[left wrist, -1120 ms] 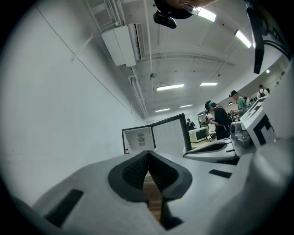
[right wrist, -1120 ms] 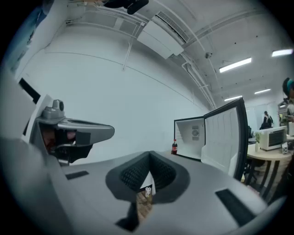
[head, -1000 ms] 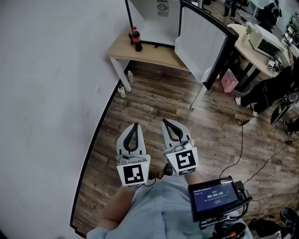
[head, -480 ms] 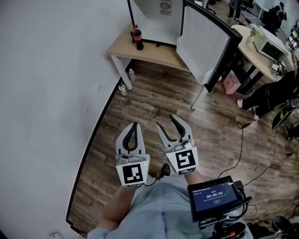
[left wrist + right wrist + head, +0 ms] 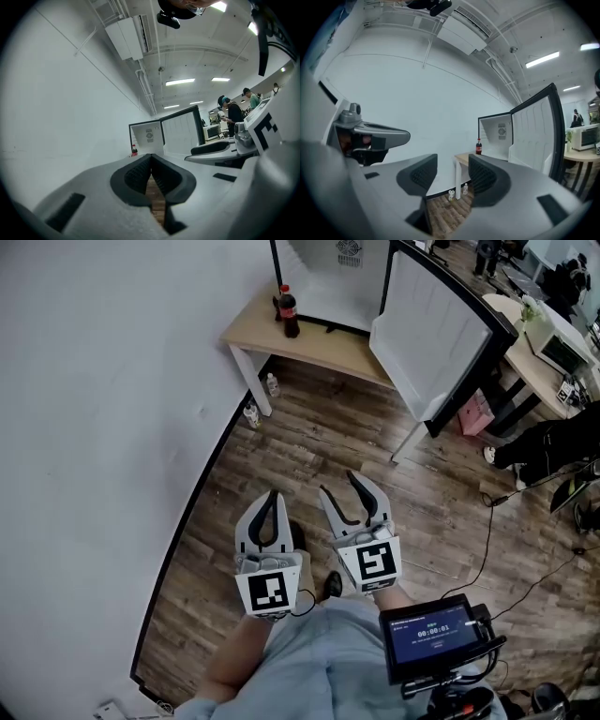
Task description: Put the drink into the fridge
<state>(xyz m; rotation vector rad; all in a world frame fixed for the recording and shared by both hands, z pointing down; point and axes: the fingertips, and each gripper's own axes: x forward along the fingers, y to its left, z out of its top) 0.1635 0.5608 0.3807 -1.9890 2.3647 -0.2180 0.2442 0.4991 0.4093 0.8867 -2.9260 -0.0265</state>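
A cola bottle (image 5: pixel 287 311) with a red cap stands on the left end of a wooden table (image 5: pixel 328 348), far ahead of both grippers. Beside it a white fridge (image 5: pixel 342 277) stands with its door (image 5: pixel 436 334) swung open to the right. My left gripper (image 5: pixel 272 497) is held low over the wood floor, jaws shut and empty. Just right of it, my right gripper (image 5: pixel 339 486) is open with nothing between its fingers. In the left gripper view the bottle (image 5: pixel 134 150) is small beside the fridge (image 5: pixel 147 137). The right gripper view shows the bottle (image 5: pixel 478 146) on the table (image 5: pixel 463 159).
A white wall runs along the left. Two small bottles (image 5: pixel 272 384) (image 5: pixel 251 414) stand on the floor by the table leg. A pink bag (image 5: pixel 474 412), cables, a person's legs (image 5: pixel 548 442) and a desk with a microwave (image 5: pixel 562 345) lie to the right.
My right gripper's jaws have gone from shut to open. Both grippers and the view have moved slightly toward the table.
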